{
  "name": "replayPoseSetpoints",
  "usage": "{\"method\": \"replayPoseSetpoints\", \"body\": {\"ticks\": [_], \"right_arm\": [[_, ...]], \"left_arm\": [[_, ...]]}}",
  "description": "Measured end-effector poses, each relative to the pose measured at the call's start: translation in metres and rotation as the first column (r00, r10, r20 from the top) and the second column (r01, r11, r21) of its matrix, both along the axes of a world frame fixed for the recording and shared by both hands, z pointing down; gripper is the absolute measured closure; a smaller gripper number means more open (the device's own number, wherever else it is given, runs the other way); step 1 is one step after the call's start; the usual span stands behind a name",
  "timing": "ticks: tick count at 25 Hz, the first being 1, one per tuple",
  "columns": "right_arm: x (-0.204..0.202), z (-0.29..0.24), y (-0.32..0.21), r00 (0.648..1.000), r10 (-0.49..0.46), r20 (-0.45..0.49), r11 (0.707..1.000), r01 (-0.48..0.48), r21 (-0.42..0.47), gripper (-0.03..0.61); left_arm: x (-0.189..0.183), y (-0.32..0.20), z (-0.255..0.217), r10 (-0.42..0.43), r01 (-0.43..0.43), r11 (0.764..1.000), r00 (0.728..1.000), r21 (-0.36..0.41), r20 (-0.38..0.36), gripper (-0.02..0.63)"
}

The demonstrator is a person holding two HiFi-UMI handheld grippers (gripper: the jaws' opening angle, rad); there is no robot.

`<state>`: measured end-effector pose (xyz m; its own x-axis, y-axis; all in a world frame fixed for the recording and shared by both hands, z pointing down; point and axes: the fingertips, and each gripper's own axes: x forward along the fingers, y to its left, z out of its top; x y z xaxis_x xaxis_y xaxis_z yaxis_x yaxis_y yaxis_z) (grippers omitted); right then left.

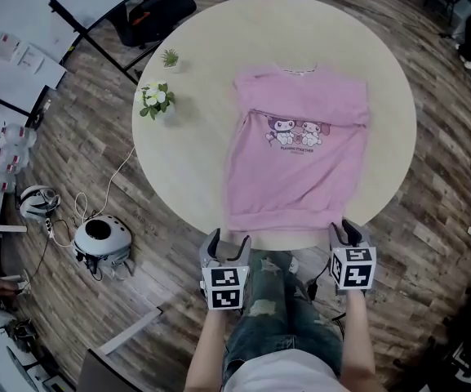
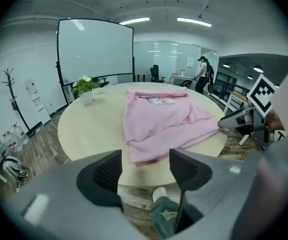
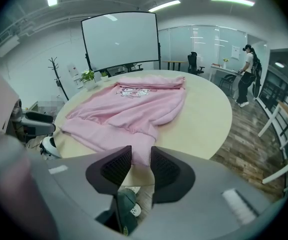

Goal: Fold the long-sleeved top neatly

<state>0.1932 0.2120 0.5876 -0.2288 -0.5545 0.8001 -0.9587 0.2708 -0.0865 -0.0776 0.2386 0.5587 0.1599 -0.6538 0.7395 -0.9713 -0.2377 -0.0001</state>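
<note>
Two grippers, one at each near hem corner of the top, which lies flat on the table. The left gripper is spread wide with the hem just ahead of it. The right gripper has narrowed onto its corner, I'd guess so the hem can fold away evenly.

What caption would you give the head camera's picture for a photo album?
Pink top spread on a round table, right gripper pinching one near hem corner, left gripper open at the other.
</note>
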Motion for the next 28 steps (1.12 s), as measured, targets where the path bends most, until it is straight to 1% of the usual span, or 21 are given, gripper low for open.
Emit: {"method": "replayPoseSetpoints", "body": {"ticks": [5,6,7,8,11,16,19,22,24,27,28], "right_arm": [[0.0,0.008,0.002,1.0,0.001,0.01,1.0,-0.001,-0.025,0.45],[-0.001,0.008,0.002,1.0,-0.003,0.016,1.0,0.004,-0.027,0.465],[-0.002,0.008,0.003,1.0,-0.009,0.02,1.0,0.009,-0.029,0.502],[-0.002,0.007,0.003,1.0,-0.012,0.021,1.0,0.013,-0.029,0.517],[0.001,-0.004,0.007,0.999,-0.004,0.033,1.0,0.004,-0.004,0.52],[0.012,-0.033,0.013,0.996,0.057,0.074,0.996,-0.061,0.06,0.52],[0.021,-0.042,0.014,0.996,0.075,0.054,0.993,-0.08,0.087,0.52],[0.028,-0.04,0.016,0.995,0.093,0.039,0.992,-0.096,0.084,0.52],[0.031,-0.036,0.017,0.994,0.101,0.037,0.992,-0.104,0.075,0.52],[0.031,-0.031,0.021,0.994,0.107,0.034,0.992,-0.109,0.061,0.52],[0.031,-0.03,0.022,0.993,0.11,0.032,0.992,-0.112,0.059,0.52]], "left_arm": [[0.0,0.0,0.01,0.011,-0.011,1.0,1.0,-0.024,0.009,0.308],[0.0,-0.001,0.011,0.014,-0.014,1.0,1.0,-0.025,0.01,0.308],[0.0,-0.002,0.012,0.016,-0.015,1.0,1.0,-0.024,0.01,0.308],[0.0,-0.003,0.012,0.016,-0.016,1.0,1.0,-0.023,0.01,0.308],[0.001,-0.004,0.013,0.023,-0.023,1.0,1.0,-0.018,0.006,0.308],[-0.001,-0.003,0.016,0.04,-0.04,0.999,0.999,-0.028,0.011,0.308],[-0.001,-0.002,0.018,0.06,-0.059,0.997,0.998,-0.04,0.007,0.308],[0.001,-0.002,0.021,0.083,-0.083,0.995,0.997,-0.054,0.006,0.311],[0.003,-0.002,0.022,0.1,-0.099,0.993,0.995,-0.061,0.009,0.334],[0.007,-0.002,0.023,0.13,-0.128,0.989,0.991,-0.07,0.026,0.413],[0.009,-0.002,0.024,0.144,-0.141,0.987,0.989,-0.076,0.032,0.423]]}}
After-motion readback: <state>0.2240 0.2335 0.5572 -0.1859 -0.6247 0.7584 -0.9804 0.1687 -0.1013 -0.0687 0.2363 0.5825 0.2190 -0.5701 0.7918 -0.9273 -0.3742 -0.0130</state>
